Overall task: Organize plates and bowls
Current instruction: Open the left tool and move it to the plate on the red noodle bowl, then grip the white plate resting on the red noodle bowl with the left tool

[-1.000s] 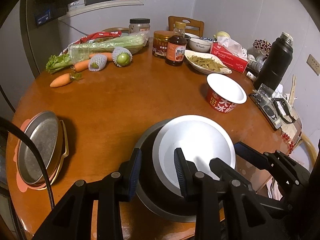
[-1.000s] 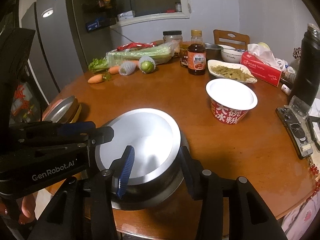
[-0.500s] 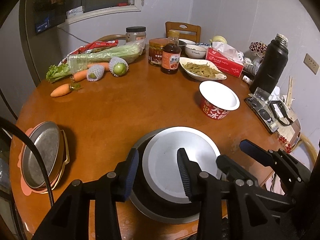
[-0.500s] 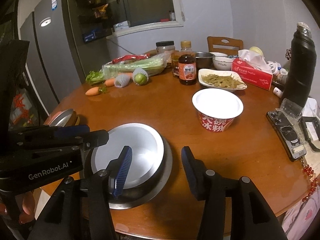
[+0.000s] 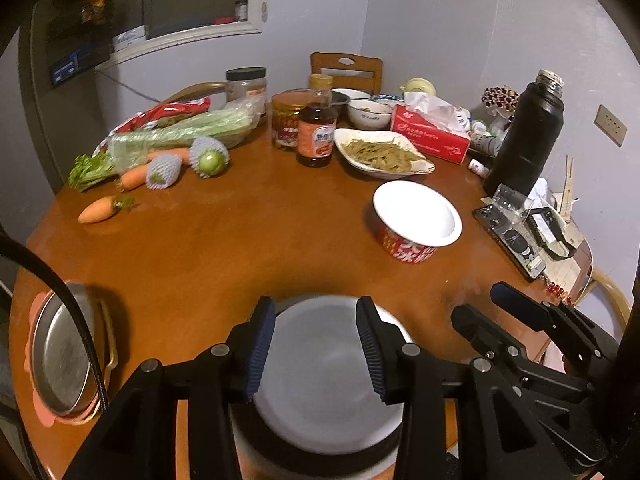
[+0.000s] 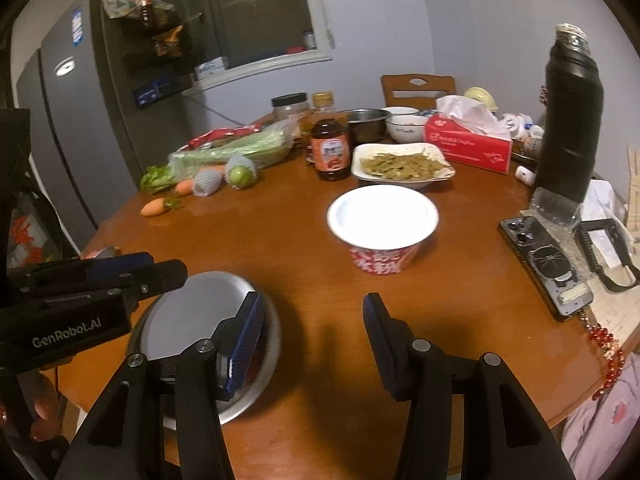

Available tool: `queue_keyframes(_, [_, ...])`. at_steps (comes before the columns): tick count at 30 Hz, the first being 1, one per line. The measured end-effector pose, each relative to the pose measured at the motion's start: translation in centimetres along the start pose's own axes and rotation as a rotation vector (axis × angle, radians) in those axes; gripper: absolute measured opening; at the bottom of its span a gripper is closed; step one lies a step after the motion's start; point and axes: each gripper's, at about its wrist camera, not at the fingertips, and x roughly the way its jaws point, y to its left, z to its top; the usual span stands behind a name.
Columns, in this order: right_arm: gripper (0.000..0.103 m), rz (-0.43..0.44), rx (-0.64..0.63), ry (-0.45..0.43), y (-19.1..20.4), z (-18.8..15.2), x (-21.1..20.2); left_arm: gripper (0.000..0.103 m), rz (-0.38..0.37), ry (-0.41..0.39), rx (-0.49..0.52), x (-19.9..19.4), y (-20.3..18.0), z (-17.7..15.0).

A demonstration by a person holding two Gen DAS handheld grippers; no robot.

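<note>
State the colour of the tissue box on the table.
The tissue box is red with white print, clearest in the right wrist view.

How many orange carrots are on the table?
3 orange carrots: one alone nearest the table's edge, two beside the bagged green celery. More may hide under it.

Both tools back off the bowls

The left tool [image 5: 316,344] and right tool [image 6: 312,340] have let go, jaws opening with nothing gripped, and pulled back; the stacked bowls [image 6: 208,320] sit alone on the desk [image 6: 320,272].
</note>
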Motion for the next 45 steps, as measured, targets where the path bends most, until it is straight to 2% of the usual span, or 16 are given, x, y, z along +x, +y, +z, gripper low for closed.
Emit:
queue_keyframes(12, [0.054, -0.060, 0.050, 0.015, -2.8, 1.8, 1.7, 0.042, -0.043, 0.024, 0.051, 3.1, -2.2, 3.5])
queue_keyframes(21, [0.054, -0.097, 0.092, 0.041, -5.7, 4.0, 3.8, 0.043, -0.061, 0.047, 0.049, 5.4, -3.6, 6.2])
queue_keyframes(29, [0.054, -0.123, 0.116, 0.114, -8.5, 5.7, 7.7, 0.043, -0.063, 0.103, 0.051, 8.9, -5.0, 8.0])
queue_keyframes(41, [0.054, -0.097, 0.098, 0.163, -10.2, 6.4, 11.6, 0.043, -0.062, 0.187, 0.042, 13.1, -5.5, 8.7])
queue_keyframes(45, [0.048, -0.070, 0.087, 0.173, -10.0, 6.3, 12.3, 0.043, -0.061, 0.206, 0.037, 13.6, -5.5, 8.7])
